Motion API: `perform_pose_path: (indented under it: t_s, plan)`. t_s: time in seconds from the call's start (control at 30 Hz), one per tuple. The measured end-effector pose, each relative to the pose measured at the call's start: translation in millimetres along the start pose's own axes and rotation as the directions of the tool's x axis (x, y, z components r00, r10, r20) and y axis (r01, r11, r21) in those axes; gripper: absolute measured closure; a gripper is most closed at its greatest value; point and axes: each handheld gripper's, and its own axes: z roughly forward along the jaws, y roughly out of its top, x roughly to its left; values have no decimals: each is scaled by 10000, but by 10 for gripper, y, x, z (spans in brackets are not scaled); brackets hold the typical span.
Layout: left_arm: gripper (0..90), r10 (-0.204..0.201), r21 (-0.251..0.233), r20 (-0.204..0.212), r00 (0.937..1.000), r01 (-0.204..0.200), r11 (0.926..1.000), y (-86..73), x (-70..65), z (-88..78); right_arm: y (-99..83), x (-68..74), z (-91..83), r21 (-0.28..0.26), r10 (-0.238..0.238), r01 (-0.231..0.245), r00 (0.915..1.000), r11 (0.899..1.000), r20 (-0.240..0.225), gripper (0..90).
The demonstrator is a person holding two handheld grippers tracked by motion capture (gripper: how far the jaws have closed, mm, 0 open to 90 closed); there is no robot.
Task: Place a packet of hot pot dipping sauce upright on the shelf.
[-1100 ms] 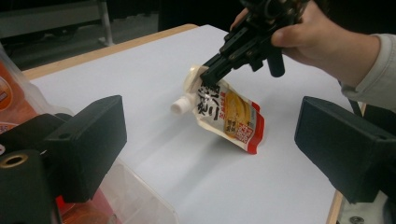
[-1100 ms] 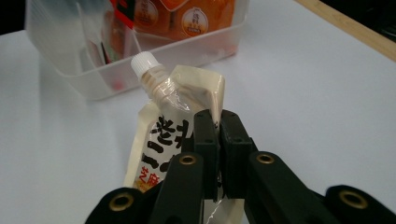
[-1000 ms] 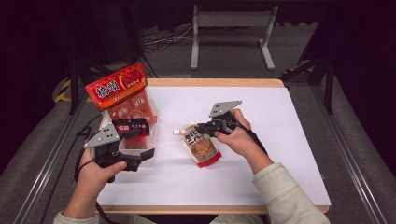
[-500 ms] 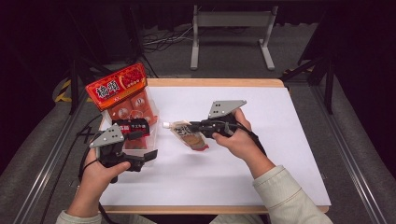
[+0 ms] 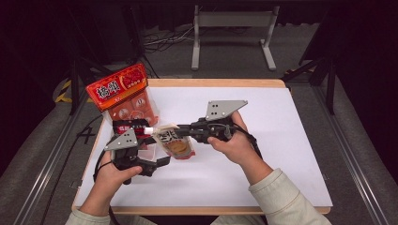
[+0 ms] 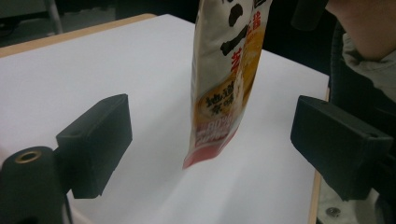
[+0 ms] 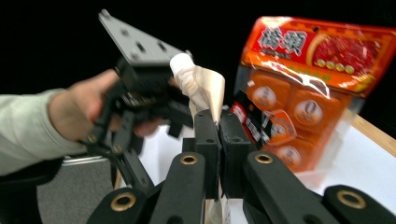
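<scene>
A spouted food pouch (image 5: 173,144) with a white cap (image 5: 149,130) hangs over the white table mat. My right gripper (image 5: 182,131) is shut on its top edge just behind the spout, and in the right gripper view the two jaws (image 7: 218,135) press together on the folded pouch top (image 7: 205,86). My left gripper (image 5: 157,151) sits low at the pouch's left, open. In the left gripper view the pouch's lower end (image 6: 219,107) hangs between the wide-apart jaws of the left gripper (image 6: 217,144), touching neither.
A large red-orange snack bag (image 5: 121,91) stands at the table's left rear, seen close in the right gripper view as the snack bag (image 7: 313,88). Smaller red packets (image 5: 131,126) lie beneath it. The white mat (image 5: 281,140) stretches bare to the right. A metal stand (image 5: 232,37) is beyond the table.
The right gripper has lifted the pouch off the mat and carried it left, so it now hangs upright. The left gripper has shifted slightly down and toward the pouch.
</scene>
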Motion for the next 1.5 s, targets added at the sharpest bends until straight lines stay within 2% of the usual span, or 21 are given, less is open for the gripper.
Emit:
perform_pose_path:
  t_s: [0.03,0.07,0.1,0.17,0.23,0.37,0.43,0.53,0.57,0.73,0.93,1.03,1.13,1.3,1.4,1.5]
  plan:
    - [150,-24,-72,198,9998,25,10000,-10,0,28,7,7,9,-103,10,-11,10000,9999,-99,883]
    - [165,-24,-72,198,9998,25,10000,-10,0,28,7,7,9,-103,10,-11,10000,9999,-99,883]
    - [165,-66,-208,442,9990,75,9998,-24,-1,52,11,15,21,-185,53,-58,9996,9998,-265,882]
    - [211,0,-423,991,9951,42,9991,-41,6,77,4,29,55,-304,118,-134,9986,9994,-509,882]
    - [266,238,-446,1317,9910,-180,9988,-49,-2,100,-4,41,87,-364,134,-159,9977,9992,-668,882]
    - [391,546,-334,1696,9840,-496,9982,-59,-29,144,-12,60,126,-553,201,-251,9958,9982,-894,882]
    - [438,559,-397,1795,9822,-496,9980,-73,-26,157,-7,65,130,-662,273,-339,9948,9972,-981,883]
    - [615,275,-310,2186,9754,-212,9993,-95,-2,140,-3,67,131,-718,305,-380,9942,9967,-1029,883]
    - [646,313,-310,2253,9738,-250,9992,-96,1,132,-3,69,130,-712,317,-393,9939,9967,-1053,882]
    - [733,368,-142,2230,9741,-345,9993,-86,-8,101,-7,85,130,-731,240,-318,9941,9968,-1059,878]
    - [778,300,166,2131,9766,-344,9993,-79,13,60,-18,95,145,-582,146,-206,9947,9981,-1020,843]
    - [784,286,183,1967,9801,-329,9993,-70,34,17,-21,94,138,-684,203,-271,9949,9973,-988,747]
    - [788,278,8,1806,9832,-284,9996,-52,77,-67,-35,90,93,-893,197,-261,9972,9957,-718,650]
    - [791,397,-9,1319,9905,-400,9992,-22,146,-234,-148,58,-44,-924,424,-454,9985,9947,-334,596]
    - [790,454,34,1017,9938,-460,9989,-11,185,-313,-250,16,-139,-979,784,-793,9968,9920,-124,550]
    - [788,411,32,784,9961,-415,9991,-5,211,-370,-302,-1,-189,-917,797,-781,9967,9927,140,523]
